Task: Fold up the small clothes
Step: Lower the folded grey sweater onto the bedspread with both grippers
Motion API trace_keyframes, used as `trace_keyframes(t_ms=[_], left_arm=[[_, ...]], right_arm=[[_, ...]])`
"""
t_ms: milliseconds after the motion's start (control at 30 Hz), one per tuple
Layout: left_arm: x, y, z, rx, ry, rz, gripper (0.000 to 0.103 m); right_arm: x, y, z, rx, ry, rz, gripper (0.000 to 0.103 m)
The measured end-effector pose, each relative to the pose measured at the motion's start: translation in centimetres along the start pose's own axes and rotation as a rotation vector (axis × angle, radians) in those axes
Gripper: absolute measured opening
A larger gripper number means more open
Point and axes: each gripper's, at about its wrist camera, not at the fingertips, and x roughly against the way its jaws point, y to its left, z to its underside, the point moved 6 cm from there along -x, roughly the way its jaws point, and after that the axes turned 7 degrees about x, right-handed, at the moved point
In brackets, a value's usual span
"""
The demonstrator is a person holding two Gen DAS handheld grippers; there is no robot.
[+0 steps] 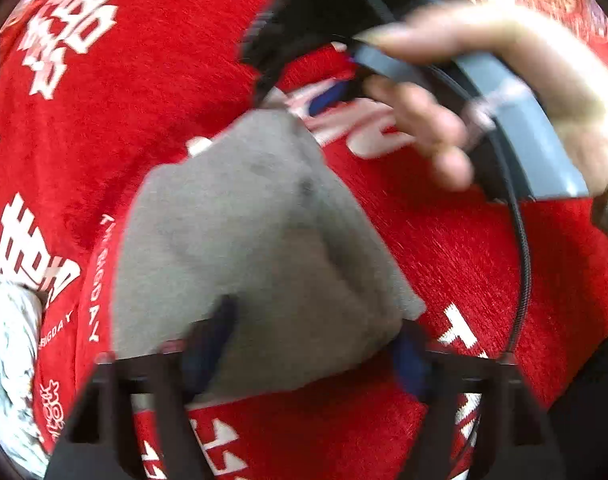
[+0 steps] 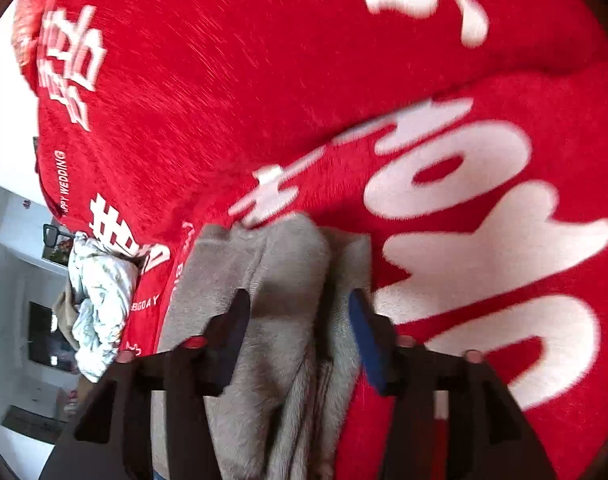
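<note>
Releasing the grey garment (image 1: 256,240) lying mid-frame on the red blanket (image 1: 164,80): left tongs (image 1: 307,344) and right tongs (image 2: 300,328) are both standing released around it. Withdraw straight back, avoiding snagging folds.

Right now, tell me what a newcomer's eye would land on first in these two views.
The bright red blanket with big white lettering fills both views. A small grey fleece garment lies on it in the middle, reaching down between the open left tongs; the right tongs straddle its bunched folds. At the left edge sits a crumpled pale printed cloth.
</note>
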Motion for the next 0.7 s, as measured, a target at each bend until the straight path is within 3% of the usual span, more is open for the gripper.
trace_keyframes(t_ms=[100,200,300,400,467,533,600,700], left_arm=[[2.4,1.3,0.3,0.016,-0.046,0.094,0.08],[4.2,3.7,-0.1,0.066,-0.096,0.183,0.08],[3.8,7.9,-1.5,0.206,-0.102,0.236,0.08],[1.4,11.9,-2.7,0.37,-0.053,0.288,0.08],[-1.3,13.8,-2.6,0.421,0.004,0.241,0.08],[-3.7,14.9,-1.9,0.435,0.047,0.179,0.08],[-5.4,15.2,-0.7,0.466,0.095,0.228,0.08],[-5.3,16.2,0.0,0.53,0.095,0.286,0.08]], right_arm=[[2.2,2.3,0.5,0.061,-0.033,-0.076,0.063],[2.3,4.7,1.5,0.111,0.001,-0.161,0.065],[1.1,6.5,2.5,0.144,0.051,-0.235,0.065],[-0.6,5.9,2.9,0.128,0.083,-0.198,0.065],[-1.3,4.1,2.8,0.104,0.083,-0.121,0.065],[-1.2,2.5,2.6,0.055,0.058,-0.121,0.064],[-0.6,1.9,2.6,0.048,0.034,-0.102,0.064],[0.7,2.0,3.0,0.063,0.024,-0.041,0.065]])
